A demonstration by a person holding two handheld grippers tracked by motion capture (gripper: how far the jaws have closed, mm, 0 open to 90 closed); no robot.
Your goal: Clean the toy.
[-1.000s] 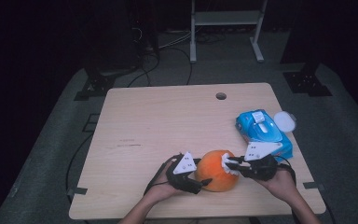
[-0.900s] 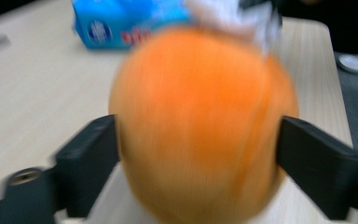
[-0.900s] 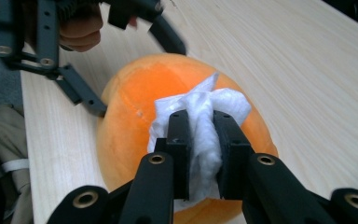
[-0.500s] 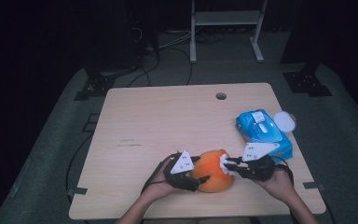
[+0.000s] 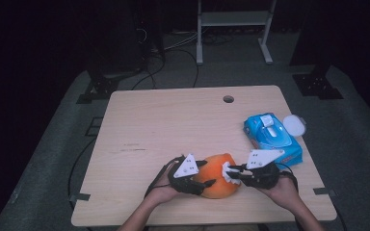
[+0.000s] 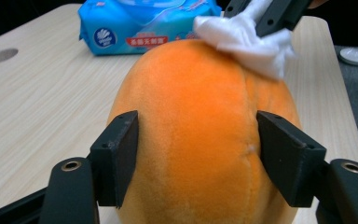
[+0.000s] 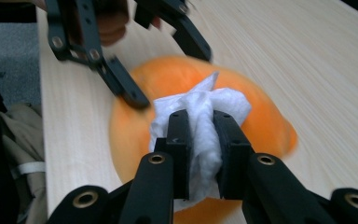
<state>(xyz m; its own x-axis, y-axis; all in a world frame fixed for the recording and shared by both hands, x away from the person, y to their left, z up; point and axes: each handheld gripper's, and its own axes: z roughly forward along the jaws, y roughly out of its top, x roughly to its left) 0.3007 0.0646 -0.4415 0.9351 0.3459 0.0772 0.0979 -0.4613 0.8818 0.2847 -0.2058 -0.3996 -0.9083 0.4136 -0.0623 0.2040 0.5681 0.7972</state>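
— The orange plush toy (image 5: 218, 175) sits near the table's (image 5: 173, 125) front edge. Why two tongs on it?
— The left gripper (image 6: 196, 154) has just been closing and now clamps its sides — likely to steady it. The right gripper (image 7: 200, 140) is pinched on a white wipe (image 7: 200, 112), pressing it onto the toy's top.
— Any writing?
— The blue wipe pack (image 5: 272, 136), well apart to the right, has a red label — too small to read.

My left gripper (image 5: 203, 179) has just been closing, jaws now pinching inward; my right gripper (image 5: 231, 172) is clamped tight, forearms angled together.
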